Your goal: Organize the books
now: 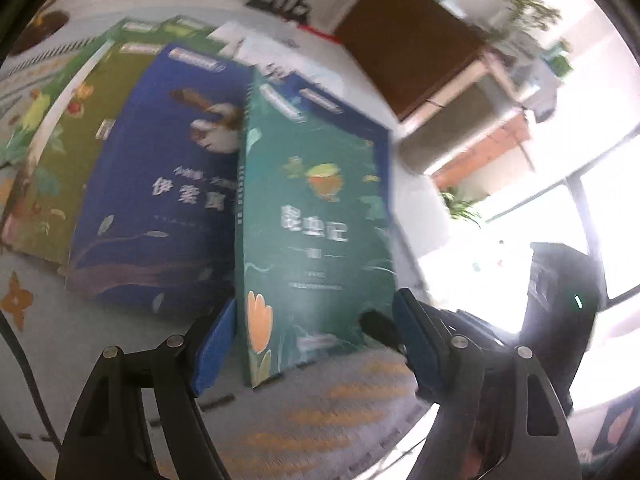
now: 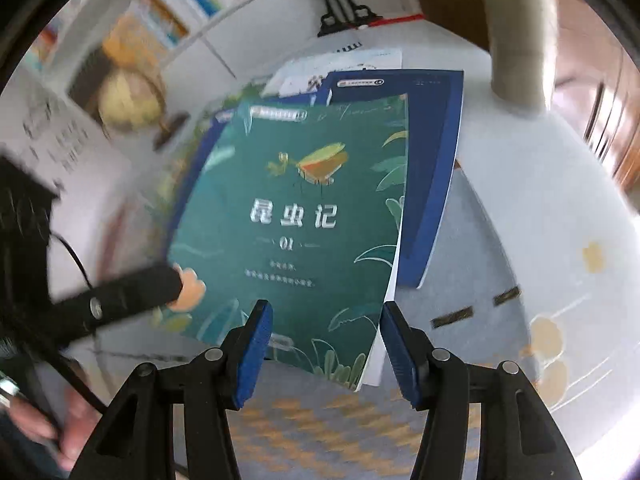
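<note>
A teal book [image 1: 316, 208] with white characters lies on top of a fan of books on the white patterned tablecloth [image 1: 320, 420]. Beside it are a dark blue book [image 1: 160, 200] and an olive green book [image 1: 68, 152]. My left gripper [image 1: 316, 300] is open and frames the teal book's near end. In the right wrist view, my right gripper [image 2: 326, 306] is open around the near right corner of the teal book [image 2: 296, 208]. Another blue book [image 2: 436, 160] lies under it. One black finger [image 2: 136, 296] of the left gripper reaches the teal book's left edge.
A globe [image 2: 128, 100] and a bookshelf [image 2: 160, 20] stand at the back left. A black metal stand [image 2: 340, 4] and a pale post [image 2: 516, 40] are behind the books. A hand [image 2: 72, 420] and a cable show at the lower left. A brown cabinet [image 1: 408, 40] and bright windows lie to the right.
</note>
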### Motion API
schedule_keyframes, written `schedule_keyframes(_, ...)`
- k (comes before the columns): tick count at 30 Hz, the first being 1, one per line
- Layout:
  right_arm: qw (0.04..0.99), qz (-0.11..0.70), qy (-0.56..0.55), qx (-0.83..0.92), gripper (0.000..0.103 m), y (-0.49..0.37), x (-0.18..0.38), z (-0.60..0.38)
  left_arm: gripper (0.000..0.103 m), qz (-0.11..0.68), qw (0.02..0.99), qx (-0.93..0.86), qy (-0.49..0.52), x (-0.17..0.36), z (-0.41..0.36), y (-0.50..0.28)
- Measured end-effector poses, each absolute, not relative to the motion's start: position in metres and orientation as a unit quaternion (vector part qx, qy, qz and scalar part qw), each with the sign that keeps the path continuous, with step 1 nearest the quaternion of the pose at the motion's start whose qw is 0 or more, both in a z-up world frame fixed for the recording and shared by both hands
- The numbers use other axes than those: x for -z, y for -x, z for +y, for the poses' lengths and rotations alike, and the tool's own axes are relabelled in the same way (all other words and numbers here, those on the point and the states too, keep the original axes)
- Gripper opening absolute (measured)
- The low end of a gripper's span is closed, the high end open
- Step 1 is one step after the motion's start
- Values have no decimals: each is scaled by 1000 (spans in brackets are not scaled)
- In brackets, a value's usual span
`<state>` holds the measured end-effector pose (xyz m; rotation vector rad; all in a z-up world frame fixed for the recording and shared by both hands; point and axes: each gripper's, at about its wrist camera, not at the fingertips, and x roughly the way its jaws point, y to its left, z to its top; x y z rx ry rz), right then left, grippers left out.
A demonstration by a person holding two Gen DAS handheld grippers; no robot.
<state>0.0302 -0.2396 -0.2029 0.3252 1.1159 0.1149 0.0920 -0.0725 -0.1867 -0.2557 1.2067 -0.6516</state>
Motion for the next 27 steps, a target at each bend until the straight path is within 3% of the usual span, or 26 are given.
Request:
schedule_keyframes(3, 825, 547, -137, -47, 58, -31, 215, -240, 53, 578, 747, 291, 151, 204, -67, -105)
schedule_keyframes(11, 812, 564, -124, -85, 87, -24, 221, -240, 54, 604, 732, 281, 143, 212, -65, -112)
schedule_keyframes(17, 809, 582, 41, -70, 97, -25, 232, -199, 53, 618, 718, 276, 161, 214, -67, -113)
schedule_keyframes(20, 815, 576, 31, -55, 98, -27, 234, -201, 53, 619, 717, 275, 163, 213, -70, -114)
schedule_keyframes(23, 822, 568, 11, -49, 89, -28, 229, -209, 53, 618, 718, 275, 161, 211, -70, -113)
schedule_keyframes(25, 823, 565, 5, -53, 77, -29, 224, -217, 53, 616, 723, 270, 159, 211, -68, -114)
schedule_keyframes(27, 824, 565, 2, -50, 54, -30, 219, -227, 53, 620, 720, 266, 161, 212, -67, -116)
